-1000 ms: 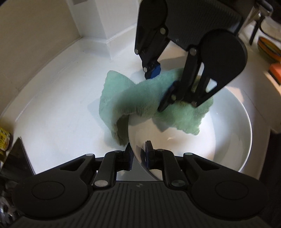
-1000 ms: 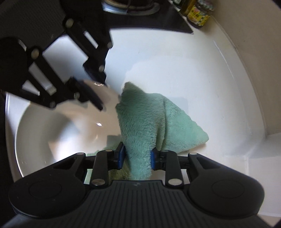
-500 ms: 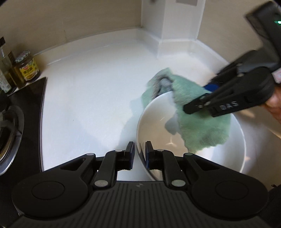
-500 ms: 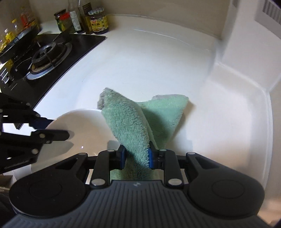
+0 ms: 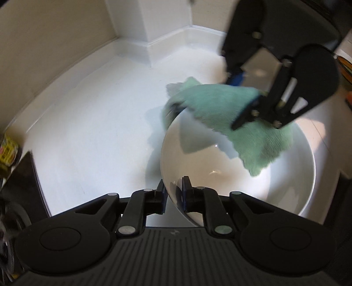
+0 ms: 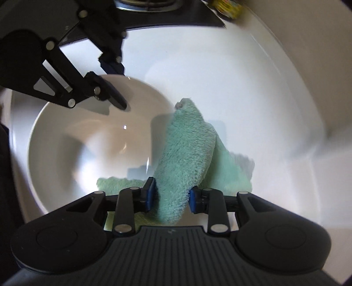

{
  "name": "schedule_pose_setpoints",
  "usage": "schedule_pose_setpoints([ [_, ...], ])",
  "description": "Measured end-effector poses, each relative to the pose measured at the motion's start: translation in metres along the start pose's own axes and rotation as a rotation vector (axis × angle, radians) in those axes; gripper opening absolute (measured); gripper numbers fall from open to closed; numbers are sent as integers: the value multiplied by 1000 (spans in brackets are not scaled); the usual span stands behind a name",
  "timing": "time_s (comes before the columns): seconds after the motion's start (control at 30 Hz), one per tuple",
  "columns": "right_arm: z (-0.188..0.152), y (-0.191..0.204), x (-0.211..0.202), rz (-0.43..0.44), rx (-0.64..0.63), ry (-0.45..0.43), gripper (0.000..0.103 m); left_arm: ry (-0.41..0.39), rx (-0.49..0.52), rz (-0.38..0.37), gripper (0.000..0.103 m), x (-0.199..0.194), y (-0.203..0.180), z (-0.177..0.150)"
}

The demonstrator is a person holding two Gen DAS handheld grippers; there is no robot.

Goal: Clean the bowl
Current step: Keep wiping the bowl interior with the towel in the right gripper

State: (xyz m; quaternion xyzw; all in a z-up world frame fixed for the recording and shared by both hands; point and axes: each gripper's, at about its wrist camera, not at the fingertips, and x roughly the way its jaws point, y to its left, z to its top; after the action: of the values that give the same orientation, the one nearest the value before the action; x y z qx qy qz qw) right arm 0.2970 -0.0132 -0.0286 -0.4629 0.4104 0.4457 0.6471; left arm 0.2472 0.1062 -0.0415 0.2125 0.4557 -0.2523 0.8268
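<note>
A white bowl (image 5: 275, 176) stands on the white counter. My left gripper (image 5: 173, 193) has the bowl's near rim between its pads; its jaws are opening a little, still on the rim. A green fluffy cloth (image 5: 220, 103) drapes over the far rim, part inside the bowl, part outside. My right gripper (image 5: 236, 103) comes down from above and is shut on it. In the right wrist view the cloth (image 6: 187, 154) fills the gap of the right gripper (image 6: 171, 197), whose jaws are opening. The bowl (image 6: 77, 143) lies to the left, with the left gripper (image 6: 120, 87) on its far rim.
The white counter (image 5: 99, 132) runs to a beige wall with a corner pillar (image 5: 165, 26). A yellow-labelled jar (image 5: 7, 151) and the black hob's corner (image 5: 28, 176) sit at the left. A colourful dish (image 5: 345, 70) shows at the right edge. The hob (image 6: 165, 17) lies beyond the bowl.
The cloth in the right gripper swept round the bowl's far rim and now hangs further into the bowl. Both views swung away and back. The left gripper stayed on the near rim.
</note>
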Motion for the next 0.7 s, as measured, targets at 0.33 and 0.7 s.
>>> schedule_pose_setpoints([
  [0.33, 16, -17, 7, 46, 198, -92, 22, -7, -200, -28, 15, -4, 11, -4],
  [0.7, -35, -9, -3, -26, 670, -167, 20, 30, -450, 65, 18, -6, 4, -11],
])
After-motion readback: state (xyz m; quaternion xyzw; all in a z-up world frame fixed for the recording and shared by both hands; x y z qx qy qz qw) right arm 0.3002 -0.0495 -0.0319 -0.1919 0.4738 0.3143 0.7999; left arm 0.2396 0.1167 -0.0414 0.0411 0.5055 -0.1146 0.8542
